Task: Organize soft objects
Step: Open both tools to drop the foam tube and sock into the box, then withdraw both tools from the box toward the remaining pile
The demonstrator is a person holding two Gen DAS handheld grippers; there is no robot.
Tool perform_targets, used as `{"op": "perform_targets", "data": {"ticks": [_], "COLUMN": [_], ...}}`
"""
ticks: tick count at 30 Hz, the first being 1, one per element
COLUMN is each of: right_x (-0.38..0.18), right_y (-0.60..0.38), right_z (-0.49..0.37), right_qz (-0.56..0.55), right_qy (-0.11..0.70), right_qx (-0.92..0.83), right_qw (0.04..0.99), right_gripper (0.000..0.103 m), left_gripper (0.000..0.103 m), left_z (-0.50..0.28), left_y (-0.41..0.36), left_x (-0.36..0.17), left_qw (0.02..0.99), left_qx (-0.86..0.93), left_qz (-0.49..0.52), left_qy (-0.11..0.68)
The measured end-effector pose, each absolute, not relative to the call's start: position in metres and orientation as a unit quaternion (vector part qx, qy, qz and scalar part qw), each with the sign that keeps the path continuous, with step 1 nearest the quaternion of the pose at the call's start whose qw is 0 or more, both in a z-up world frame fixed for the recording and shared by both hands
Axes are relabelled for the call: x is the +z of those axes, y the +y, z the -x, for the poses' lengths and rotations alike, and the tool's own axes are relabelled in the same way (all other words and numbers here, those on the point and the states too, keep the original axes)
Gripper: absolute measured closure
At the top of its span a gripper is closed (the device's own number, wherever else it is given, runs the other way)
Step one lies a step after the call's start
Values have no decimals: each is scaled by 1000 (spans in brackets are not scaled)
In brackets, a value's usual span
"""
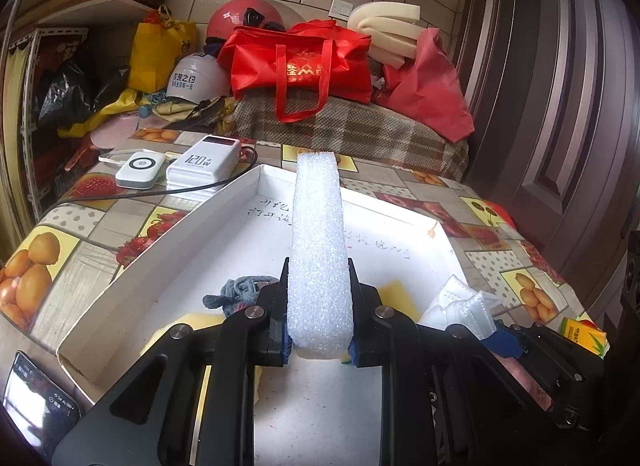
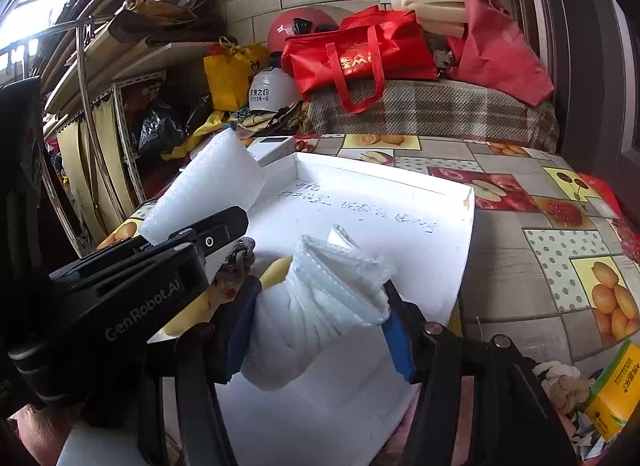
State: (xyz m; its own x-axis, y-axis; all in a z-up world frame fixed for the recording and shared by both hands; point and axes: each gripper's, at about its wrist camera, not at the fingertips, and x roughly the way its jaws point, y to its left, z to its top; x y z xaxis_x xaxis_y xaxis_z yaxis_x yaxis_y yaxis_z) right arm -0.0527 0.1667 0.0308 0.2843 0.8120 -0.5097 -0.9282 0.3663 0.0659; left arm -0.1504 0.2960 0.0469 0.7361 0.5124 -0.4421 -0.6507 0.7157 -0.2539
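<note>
Left gripper clamped; right gripper gripping.

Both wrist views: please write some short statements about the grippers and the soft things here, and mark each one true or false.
1. The left gripper is shut on a white foam bar. True.
2. The right gripper is empty. False: a crumpled white mask sits between its blue pads.
3. A grey cloth lies in the white tray. True.
4. The tray stands on a bare wooden table. False: the tablecloth under it has a fruit print.
5. The foam bar lies flat on the tray floor. False: it sticks out forward from the left gripper, above the tray.
</note>
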Motion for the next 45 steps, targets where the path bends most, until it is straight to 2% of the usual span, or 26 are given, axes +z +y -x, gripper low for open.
{"op": "perform_targets", "data": {"ticks": [4, 6, 7, 8, 9, 10, 11, 35, 45], "right_x": [31, 31, 32, 32, 33, 33, 34, 44, 47], "right_y": [166, 167, 166, 166, 165, 165, 164, 142, 119], "right_z": [54, 54, 55, 56, 58, 60, 62, 79, 95], "right_qz": [125, 126, 127, 128, 129, 131, 134, 103, 102], "right_qy": [233, 230, 228, 224, 219, 213, 207, 134, 100], "right_qx": [549, 550, 548, 546, 546, 546, 546, 548, 567], "right_qw": [793, 793, 795, 797, 798, 799, 801, 820, 811], "right_gripper": [38, 28, 18, 17, 16, 11, 0, 0, 0], "left_gripper": [80, 54, 22, 0, 0, 0, 0, 0, 0], "left_z": [156, 161, 164, 166, 168, 170, 170, 213, 215], "left_y": [293, 291, 289, 287, 285, 283, 281, 287, 267], "left_x": [49, 51, 52, 53, 54, 55, 55, 46, 49], "left_qw": [909, 905, 903, 902, 901, 899, 898, 870, 881], "left_qx": [332, 350, 359, 367, 375, 382, 386, 423, 409], "left_qz": [196, 190, 187, 184, 179, 174, 170, 241, 223], "left_qy": [160, 149, 141, 134, 128, 125, 125, 79, 84]}}
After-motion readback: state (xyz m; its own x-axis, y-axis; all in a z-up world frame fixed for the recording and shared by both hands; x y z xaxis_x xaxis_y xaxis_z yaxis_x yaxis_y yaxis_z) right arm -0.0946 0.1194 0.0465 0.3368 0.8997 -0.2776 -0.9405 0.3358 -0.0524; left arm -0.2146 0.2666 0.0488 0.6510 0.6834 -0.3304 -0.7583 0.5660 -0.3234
